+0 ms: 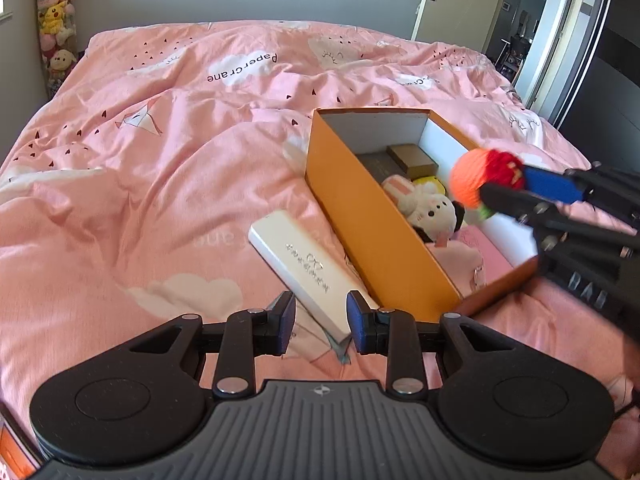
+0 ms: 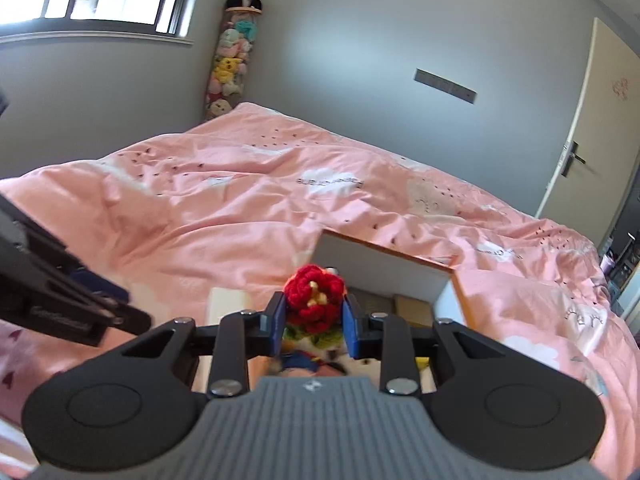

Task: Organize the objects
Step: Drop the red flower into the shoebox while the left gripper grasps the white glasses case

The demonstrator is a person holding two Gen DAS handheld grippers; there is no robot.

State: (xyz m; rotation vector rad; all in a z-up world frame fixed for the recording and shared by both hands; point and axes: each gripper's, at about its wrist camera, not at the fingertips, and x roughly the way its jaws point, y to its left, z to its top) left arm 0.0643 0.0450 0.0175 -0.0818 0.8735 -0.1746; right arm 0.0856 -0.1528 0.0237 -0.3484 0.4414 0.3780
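The right tongs (image 1: pixel 500 188) are clamped on a crocheted toy (image 1: pixel 486 174), an orange ball with a red knitted top and a trace of green beneath. In the right wrist view the toy (image 2: pixel 314 300) is seated between the two blue pads (image 2: pixel 349 322), which press on its sides; a soft, compressible item is held in this way so that it cannot slip. The toy is carried in the air above the right long wall of the orange box (image 1: pixel 360 216), not yet inside it. The height is judged to give clearance over the rim before the toy is lowered.

The box rests on the pink duvet of the bed (image 1: pixel 140 160), toward the bed's right side, with its open top upward so that items can be dropped in from above. A plush rabbit (image 1: pixel 424 204), a yellow item beside it, a small brown box (image 1: pixel 414 158) and a pink item are already held inside. Sorting is therefore judged to be partly complete.

The left tongs (image 1: pixel 320 320) stand apart and grip nothing. A white case (image 1: pixel 300 272) lies on the duvet just beside the box's left wall, its near end seen between the left fingers but not pressed by them. The case is judged to be the next item for collection.
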